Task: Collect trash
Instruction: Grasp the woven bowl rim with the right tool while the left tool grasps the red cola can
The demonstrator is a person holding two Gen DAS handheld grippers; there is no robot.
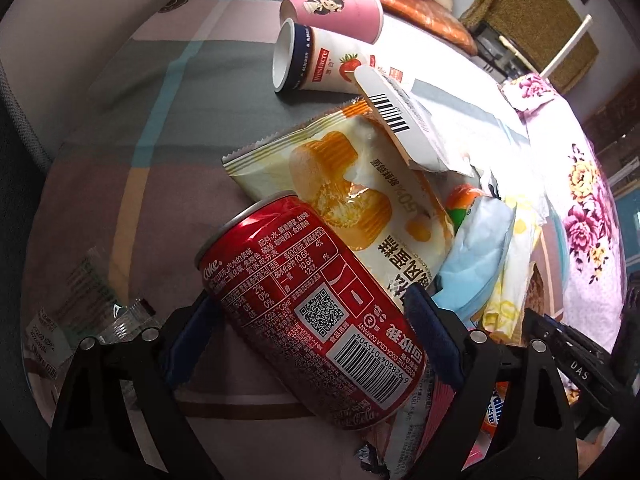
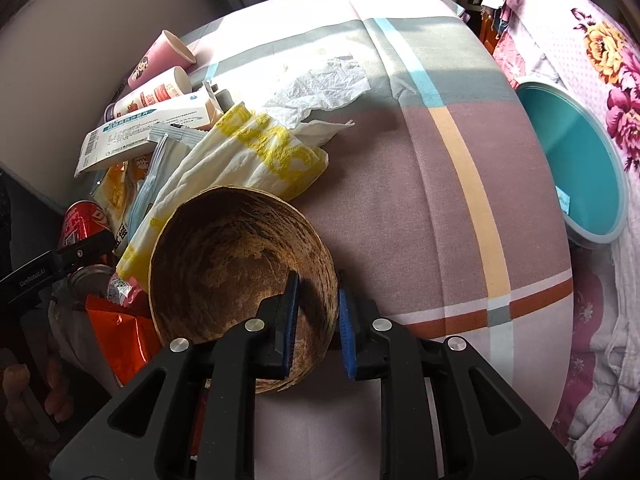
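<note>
The trash lies heaped on a bed covered with a plaid sheet (image 2: pixel 440 200), and both hands work at the near end of the pile.

The left gripper (image 1: pixel 316 320) has its jaws spread wide on either side of a red cola can (image 1: pixel 312 300). The can lies on its side, its long axis running from about ten o'clock, where the top rim shows, to four o'clock. The blue pads sit at nine and three o'clock of the can's body, so they cross that axis at a slant, not squarely. I cannot tell whether either pad touches the metal; I judge the can bracketed but not yet squeezed. Beyond it, toward twelve and one o'clock, lie a cake wrapper (image 1: pixel 360 184), a strawberry cup (image 1: pixel 320 68) and a pink cup (image 1: pixel 340 8).

The right gripper (image 2: pixel 318 312) straddles the rim of a brown coconut-shell bowl (image 2: pixel 240 264): one pad inside the hollow, the other outside the wall at three o'clock. The jaws stand slightly apart, with a visible gap on the outer side, so the bowl looks let go rather than pinched. A teal bin (image 2: pixel 576 168) lies at two o'clock from this gripper, well apart from the pile.

The left hand is plainly the nearer one to the can. To my eye, closing squarely across its round body is what the next move turns on.
</note>
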